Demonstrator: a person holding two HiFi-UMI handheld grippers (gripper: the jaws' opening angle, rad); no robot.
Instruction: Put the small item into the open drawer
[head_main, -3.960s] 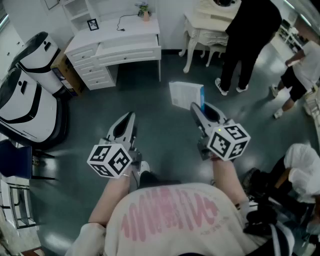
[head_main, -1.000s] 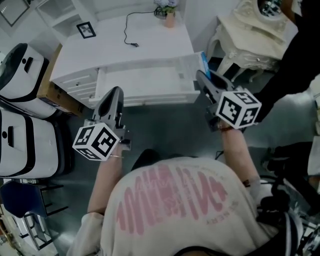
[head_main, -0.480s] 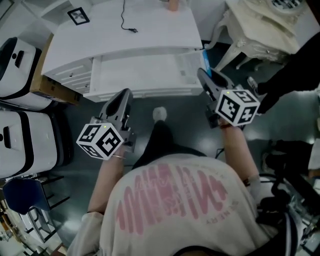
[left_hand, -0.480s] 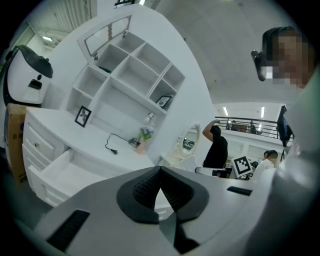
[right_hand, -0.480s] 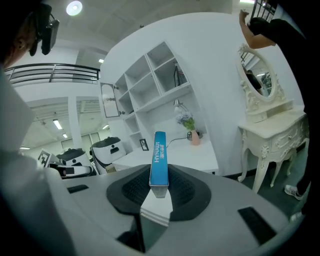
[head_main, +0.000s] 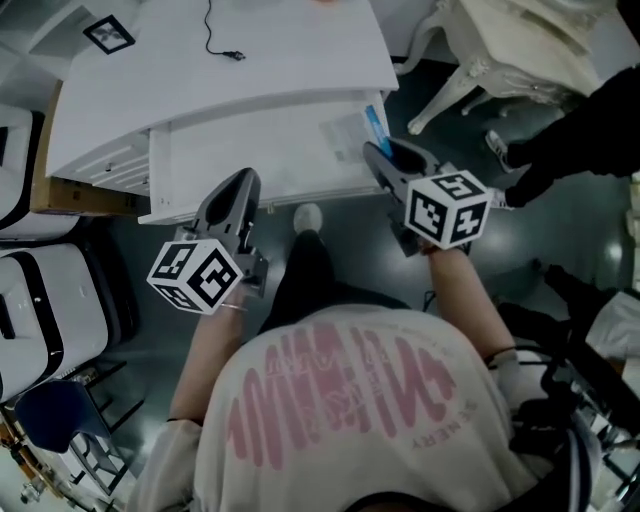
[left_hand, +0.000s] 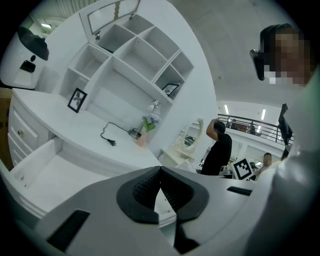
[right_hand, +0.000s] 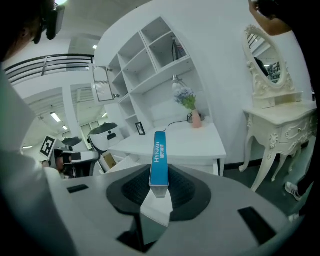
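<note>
The right gripper's (right_hand: 159, 182) jaws pinch the thin blue-edged box (right_hand: 159, 155) upright between them, by the open drawer's (head_main: 240, 160) right end. The left gripper's (left_hand: 160, 187) jaws are closed together, empty.

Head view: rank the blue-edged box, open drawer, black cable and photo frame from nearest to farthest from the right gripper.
1. blue-edged box: clamped in the right gripper itself.
2. open drawer: just ahead, stretching left.
3. black cable: on the desk top beyond the drawer.
4. photo frame: far left corner.

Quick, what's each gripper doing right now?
Left gripper: closed, nothing between the jaws.
Right gripper: closed on the thin blue-edged box.
</note>
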